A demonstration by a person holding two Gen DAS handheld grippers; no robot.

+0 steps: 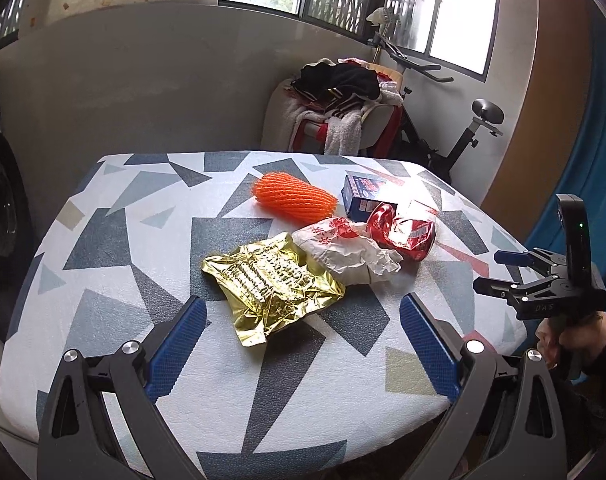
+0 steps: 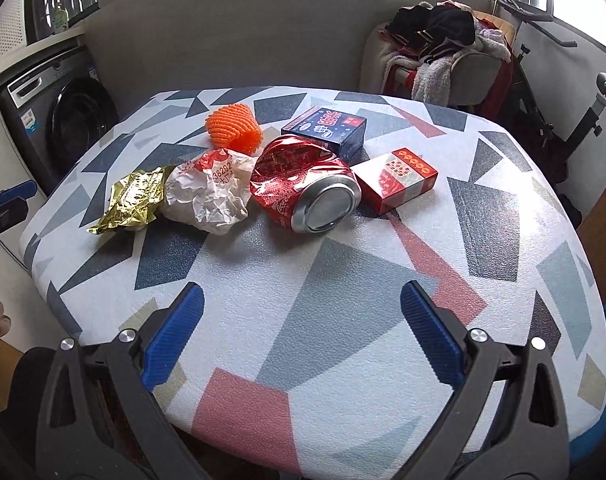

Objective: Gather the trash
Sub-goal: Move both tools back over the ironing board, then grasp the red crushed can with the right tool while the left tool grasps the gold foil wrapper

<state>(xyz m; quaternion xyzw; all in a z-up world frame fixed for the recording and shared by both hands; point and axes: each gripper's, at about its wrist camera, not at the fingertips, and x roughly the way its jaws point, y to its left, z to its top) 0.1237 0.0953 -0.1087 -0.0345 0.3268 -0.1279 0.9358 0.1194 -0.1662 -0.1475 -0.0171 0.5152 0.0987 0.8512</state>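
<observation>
While both of my tools hang over the near edge of the table, I see the trash gathered in a loose row across its far half. My left gripper has its blue fingers spread wide and empty, just short of the gold foil wrapper, which lies flat and crinkled at the left end of the row. Beside it, touching its right edge, sits the crumpled white paper wrapper with red print. Behind these two, a little apart, lies the orange foam net. Next along comes the crushed red can, on its side with its base towards my right camera, pressed against the paper. Behind the can stands the blue box, and just right of the can lies the red box. My right gripper is also wide open with nothing between its fingers, well back from the can over bare patterned cloth. In the left view a hand holds that gripper at the table's right edge.
</observation>
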